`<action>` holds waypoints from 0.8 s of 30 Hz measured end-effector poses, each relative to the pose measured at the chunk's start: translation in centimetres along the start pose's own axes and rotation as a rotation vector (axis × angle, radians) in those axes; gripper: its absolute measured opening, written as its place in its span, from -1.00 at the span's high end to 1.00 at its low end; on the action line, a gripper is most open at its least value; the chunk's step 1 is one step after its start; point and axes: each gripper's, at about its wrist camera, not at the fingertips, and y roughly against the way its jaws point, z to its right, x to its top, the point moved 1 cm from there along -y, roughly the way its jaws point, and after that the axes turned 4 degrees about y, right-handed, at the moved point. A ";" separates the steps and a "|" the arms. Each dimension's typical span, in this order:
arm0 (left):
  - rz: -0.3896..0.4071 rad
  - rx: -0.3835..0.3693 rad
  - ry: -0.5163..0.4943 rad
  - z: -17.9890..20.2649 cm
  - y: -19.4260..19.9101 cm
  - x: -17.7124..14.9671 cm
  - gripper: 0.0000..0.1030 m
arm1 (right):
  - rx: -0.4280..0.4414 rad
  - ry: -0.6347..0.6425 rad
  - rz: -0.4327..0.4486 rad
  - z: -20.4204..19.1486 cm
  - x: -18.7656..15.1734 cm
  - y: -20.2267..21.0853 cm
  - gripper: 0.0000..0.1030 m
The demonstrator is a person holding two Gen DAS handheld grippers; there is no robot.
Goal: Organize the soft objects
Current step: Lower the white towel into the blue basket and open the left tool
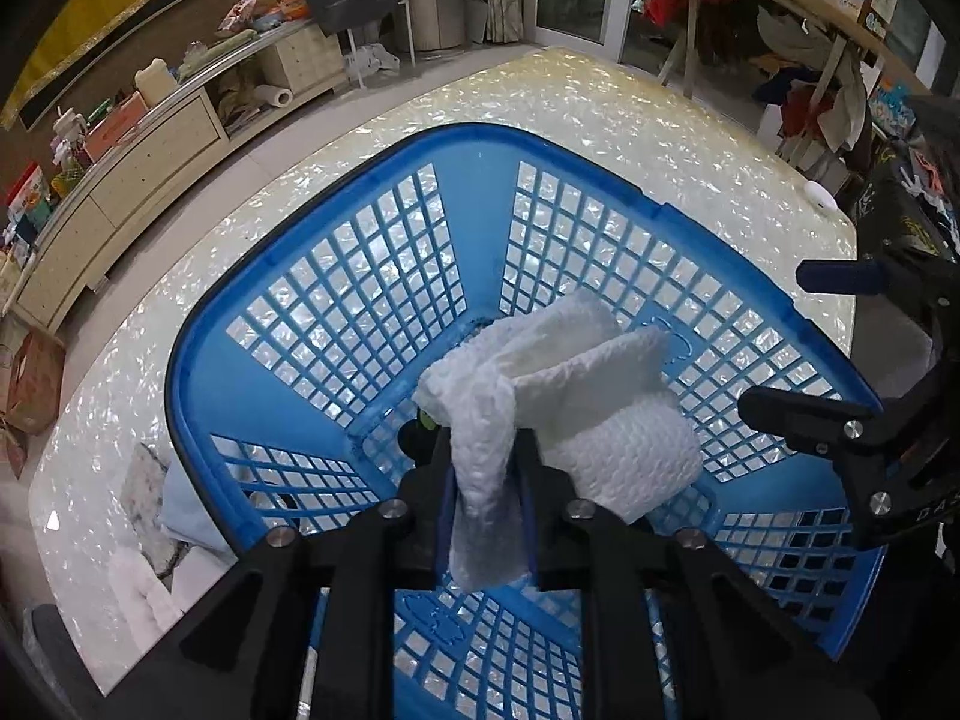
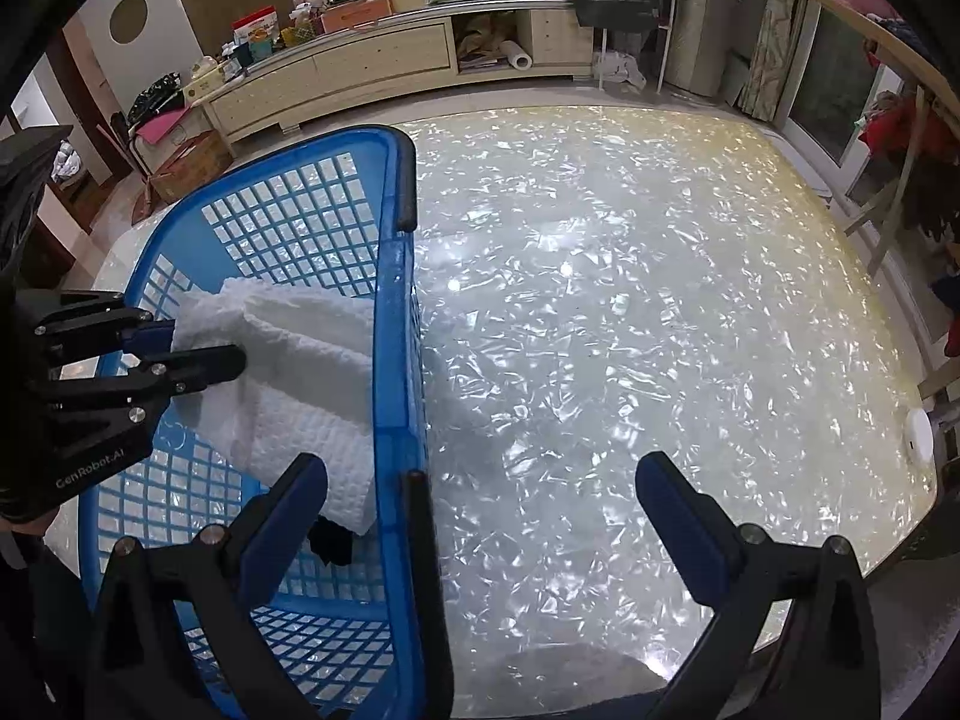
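Inside blue basket [image 1: 336,240], near its right wall: white towel [image 1: 600,420] lowered, one fold between narrow left gripper [image 1: 486,450] pads. Right gripper [image 2: 480,504] wide, empty, straddling basket's right rim. Left to do: release; more cloths [image 1: 162,504] outside left wall.

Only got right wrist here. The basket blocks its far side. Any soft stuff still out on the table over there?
Observer: Yes. The left wrist view shows a small heap of cloths, grey, pale blue and white, on the table just outside the blue basket.
Operator: How much of the towel do the left tongs have?
Observer: One fold only. The left tongs pinch a strip of the white towel; the rest lies folded on the basket floor.
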 end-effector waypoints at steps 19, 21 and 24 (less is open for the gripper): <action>0.159 0.099 0.130 -4.4 9.3 -3.5 -0.62 | 0.018 0.076 0.098 -5.2 1.1 6.1 -1.00; 0.181 0.096 0.162 -5.7 11.1 -4.8 -0.66 | 0.029 0.111 0.110 -7.1 1.5 6.8 -1.00; 0.203 0.100 0.195 -7.3 13.1 -6.8 -0.68 | 0.044 0.156 0.119 -10.0 2.1 7.2 -1.00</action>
